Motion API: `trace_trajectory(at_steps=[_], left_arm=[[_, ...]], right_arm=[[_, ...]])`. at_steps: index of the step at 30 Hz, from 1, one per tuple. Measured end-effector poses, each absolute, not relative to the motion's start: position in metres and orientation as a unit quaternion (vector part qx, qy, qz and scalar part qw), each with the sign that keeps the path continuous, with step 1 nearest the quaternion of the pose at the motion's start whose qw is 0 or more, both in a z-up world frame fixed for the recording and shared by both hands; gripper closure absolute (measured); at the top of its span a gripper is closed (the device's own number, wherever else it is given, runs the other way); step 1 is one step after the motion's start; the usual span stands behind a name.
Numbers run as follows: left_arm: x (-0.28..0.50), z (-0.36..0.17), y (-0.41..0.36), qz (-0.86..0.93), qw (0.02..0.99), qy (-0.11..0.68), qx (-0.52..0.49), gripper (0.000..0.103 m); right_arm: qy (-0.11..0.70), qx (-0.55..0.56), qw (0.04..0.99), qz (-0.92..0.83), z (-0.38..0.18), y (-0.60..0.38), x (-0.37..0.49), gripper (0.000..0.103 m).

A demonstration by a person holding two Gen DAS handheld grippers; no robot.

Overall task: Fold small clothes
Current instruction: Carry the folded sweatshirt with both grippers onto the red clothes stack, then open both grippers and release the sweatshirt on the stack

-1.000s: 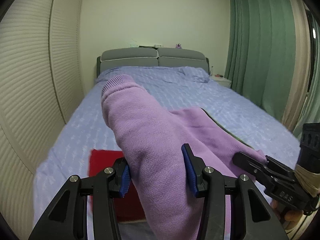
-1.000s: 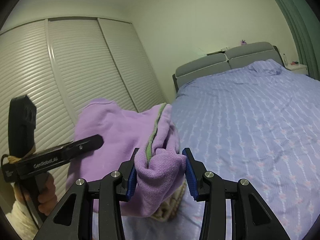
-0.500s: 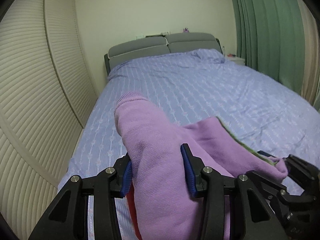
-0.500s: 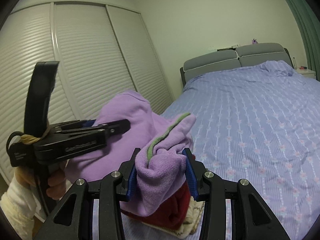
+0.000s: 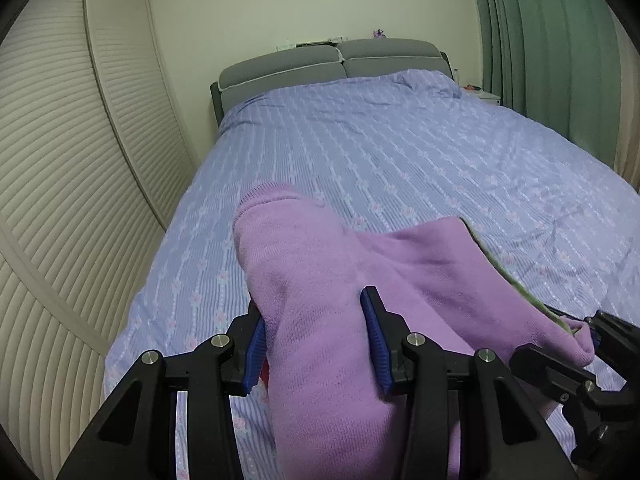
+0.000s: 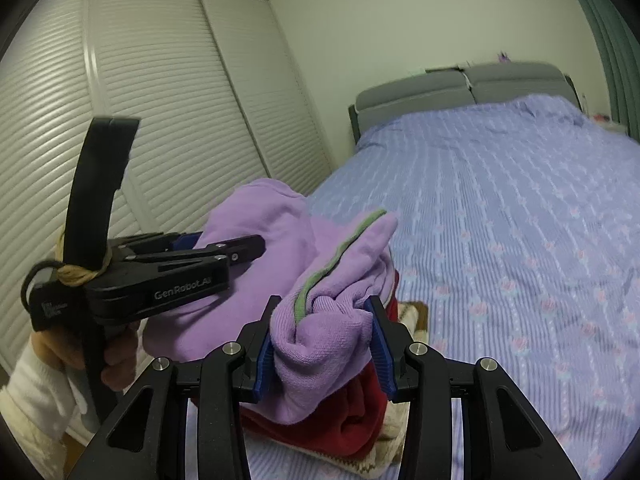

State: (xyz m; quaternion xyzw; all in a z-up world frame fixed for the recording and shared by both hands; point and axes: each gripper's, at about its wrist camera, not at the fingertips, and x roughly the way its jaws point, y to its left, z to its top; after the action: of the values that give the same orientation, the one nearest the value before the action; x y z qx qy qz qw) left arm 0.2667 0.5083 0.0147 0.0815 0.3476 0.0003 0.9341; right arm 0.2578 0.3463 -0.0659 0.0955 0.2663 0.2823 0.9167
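Purple sweater (image 5: pixel 320 320) hangs between both grippers above the bed (image 5: pixel 400 152). Left gripper (image 5: pixel 316 344) clamps a thick fold between part-spread blue pads; right gripper (image 6: pixel 324 344) pinches a bunched green-trimmed edge over a red garment (image 6: pixel 352 416).

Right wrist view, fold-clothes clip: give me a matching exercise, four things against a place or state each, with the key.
Things:
1. purple sweater
2. red garment
3. cream knit
4. left tool

Places or states:
A. bottom of the pile on the bed
B. held by both tools
C. under the purple bundle, on top of the cream piece
D. gripped by a hand in a white sleeve

Pairs: 1-B, 2-C, 3-A, 4-D
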Motion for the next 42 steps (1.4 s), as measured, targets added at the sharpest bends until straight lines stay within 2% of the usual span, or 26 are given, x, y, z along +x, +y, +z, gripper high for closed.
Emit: trace_trajectory(at_steps=[2, 7, 10, 17, 25, 33, 36, 40, 42], left_arm=[[0.266, 0.014, 0.509, 0.011, 0.935, 0.346, 0.081, 0.050], [0.252, 0.025, 0.510, 0.030, 0.939, 0.336, 0.070, 0.046], [0.223, 0.042, 0.517, 0.053, 0.952, 0.297, 0.045, 0.034], [0.176, 0.017, 0.517, 0.087, 0.942, 0.320, 0.047, 0.033], [0.176, -0.002, 0.526, 0.115, 0.940, 0.318, 0.046, 0.029], [0.177, -0.009, 0.528, 0.136, 0.934, 0.325, 0.056, 0.022], [0.177, -0.008, 0.522, 0.163, 0.929, 0.325, 0.067, 0.021], [0.172, 0.001, 0.509, 0.208, 0.924, 0.312, 0.071, 0.021], [0.165, 0.009, 0.501, 0.221, 0.925, 0.302, 0.066, 0.021]], right_arm=[[0.280, 0.117, 0.910, 0.282, -0.071, 0.341, 0.261, 0.057], [0.321, 0.190, 0.884, 0.281, -0.083, 0.324, 0.271, 0.055], [0.322, 0.190, 0.883, 0.285, -0.082, 0.324, 0.271, 0.055], [0.338, 0.215, 0.869, 0.291, -0.086, 0.318, 0.276, 0.053], [0.329, 0.198, 0.873, 0.301, -0.095, 0.311, 0.277, 0.049], [0.337, 0.168, 0.877, 0.300, -0.106, 0.313, 0.275, 0.039], [0.336, 0.156, 0.878, 0.302, -0.098, 0.312, 0.272, 0.033], [0.325, 0.130, 0.883, 0.313, -0.082, 0.306, 0.267, 0.032], [0.310, 0.118, 0.889, 0.315, -0.069, 0.296, 0.261, 0.026]])
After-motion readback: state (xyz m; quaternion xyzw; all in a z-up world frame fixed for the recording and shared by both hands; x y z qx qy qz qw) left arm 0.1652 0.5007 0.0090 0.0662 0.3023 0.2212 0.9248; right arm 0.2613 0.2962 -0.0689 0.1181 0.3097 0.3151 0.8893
